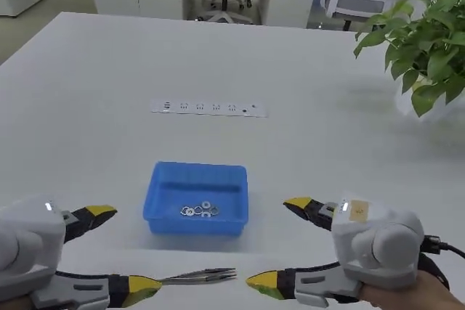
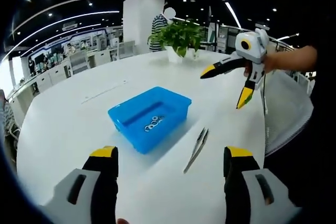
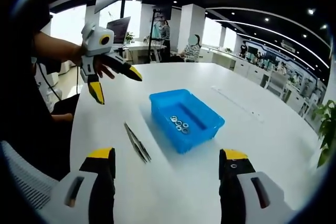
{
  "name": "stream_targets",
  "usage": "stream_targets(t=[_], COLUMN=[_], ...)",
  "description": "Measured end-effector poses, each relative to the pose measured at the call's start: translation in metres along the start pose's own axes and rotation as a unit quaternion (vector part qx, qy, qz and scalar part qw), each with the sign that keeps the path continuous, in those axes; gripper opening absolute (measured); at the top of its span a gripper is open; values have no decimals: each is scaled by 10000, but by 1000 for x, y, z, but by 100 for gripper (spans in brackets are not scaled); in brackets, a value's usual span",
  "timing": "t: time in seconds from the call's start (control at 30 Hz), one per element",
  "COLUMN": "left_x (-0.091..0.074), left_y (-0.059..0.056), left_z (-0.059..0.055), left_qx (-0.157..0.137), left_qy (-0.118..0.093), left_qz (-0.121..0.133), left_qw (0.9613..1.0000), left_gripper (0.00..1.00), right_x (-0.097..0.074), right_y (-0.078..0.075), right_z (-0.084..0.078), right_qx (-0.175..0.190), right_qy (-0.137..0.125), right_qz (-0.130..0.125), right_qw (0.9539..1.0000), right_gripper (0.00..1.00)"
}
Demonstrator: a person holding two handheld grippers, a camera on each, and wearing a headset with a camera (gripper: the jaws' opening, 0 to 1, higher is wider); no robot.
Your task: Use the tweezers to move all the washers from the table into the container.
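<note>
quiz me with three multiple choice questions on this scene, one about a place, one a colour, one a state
1. Where are the small metal washers? A on the bare table; B inside the rectangular plastic container; C in a glass jar.
2. What colour is that container? A red; B white; C blue.
3. What state are the thin metal tweezers in? A lying loose on the white table; B clamped in one gripper's fingers; C standing in the container.

Answers: B, the washers sit clustered on the container's floor; C, its walls and floor are blue; A, the tweezers lie flat in front of the container, with the left gripper and right gripper both open and apart from them.
</note>
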State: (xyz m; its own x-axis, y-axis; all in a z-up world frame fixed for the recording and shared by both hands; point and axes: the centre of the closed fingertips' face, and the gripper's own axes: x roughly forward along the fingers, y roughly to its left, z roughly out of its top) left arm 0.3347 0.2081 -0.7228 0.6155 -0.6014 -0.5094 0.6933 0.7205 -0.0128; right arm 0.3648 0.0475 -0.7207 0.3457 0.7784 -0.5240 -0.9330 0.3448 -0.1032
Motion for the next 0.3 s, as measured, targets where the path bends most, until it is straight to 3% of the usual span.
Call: stream_targets(t=[0.3], left_x=[-1], left_y=[-9], left_z=[5], left_qx=[78], left_qy=[-72], left_qz=[-54], left_qw=[9999], left_gripper=[99], right_x=[-5], right_y=[5], right_z=[-1], right_qx=[126], right_qy=[-19], right_qz=[-126], right_qw=[9998], right_gripper=[100])
